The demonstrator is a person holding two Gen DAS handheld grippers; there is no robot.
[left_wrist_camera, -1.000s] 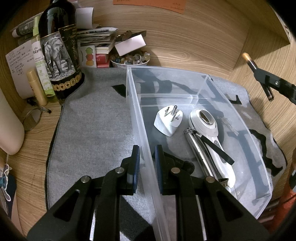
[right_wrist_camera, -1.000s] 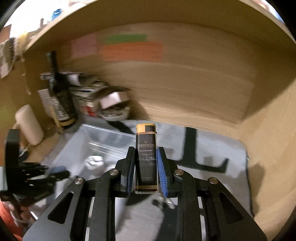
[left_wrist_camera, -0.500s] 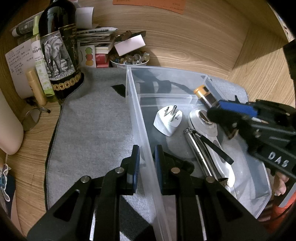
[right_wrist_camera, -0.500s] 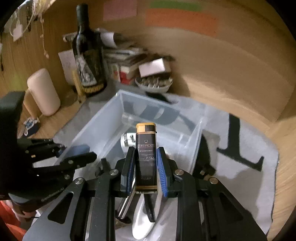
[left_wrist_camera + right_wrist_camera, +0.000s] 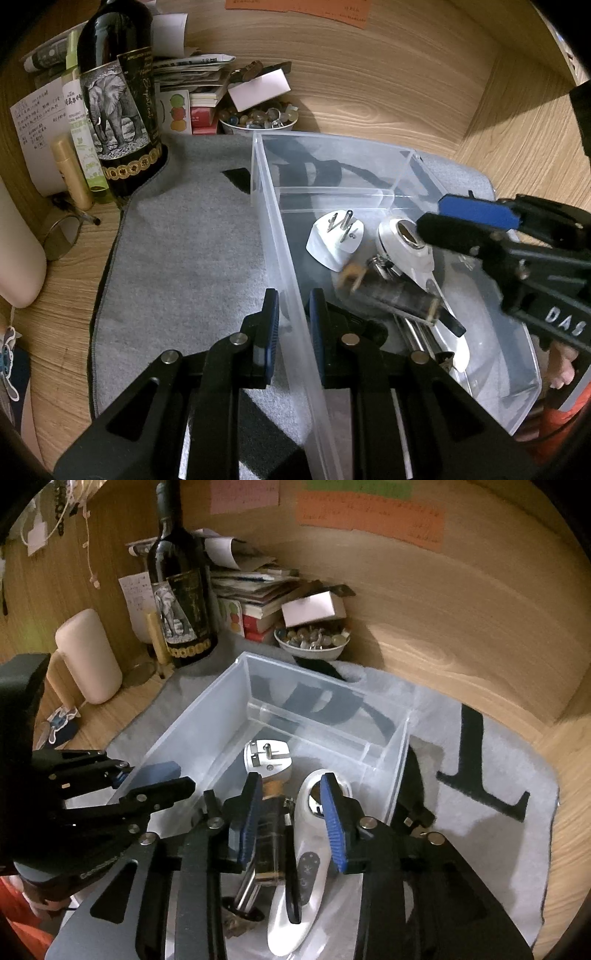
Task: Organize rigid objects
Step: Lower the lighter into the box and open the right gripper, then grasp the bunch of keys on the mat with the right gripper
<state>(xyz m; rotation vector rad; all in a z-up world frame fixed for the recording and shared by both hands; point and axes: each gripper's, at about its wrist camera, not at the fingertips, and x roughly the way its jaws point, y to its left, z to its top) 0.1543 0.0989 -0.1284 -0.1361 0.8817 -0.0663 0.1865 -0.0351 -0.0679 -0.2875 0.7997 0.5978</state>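
Your left gripper (image 5: 291, 317) is clamped on the clear bin's (image 5: 275, 221) wall at 6 o'clock. Your right gripper (image 5: 291, 819) is opening; the dark lighter (image 5: 267, 830) lies loose between its pads.

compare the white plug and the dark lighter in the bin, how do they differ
The plug is white, short and rounded, with metal prongs pointing up; the lighter is dark, long and boxy with a gold cap. The plug sits on the bin floor, sharp and still; the lighter looks blurred, under the right gripper whose jaws are opening, no longer clamped. Both are in the bin's larger compartment.
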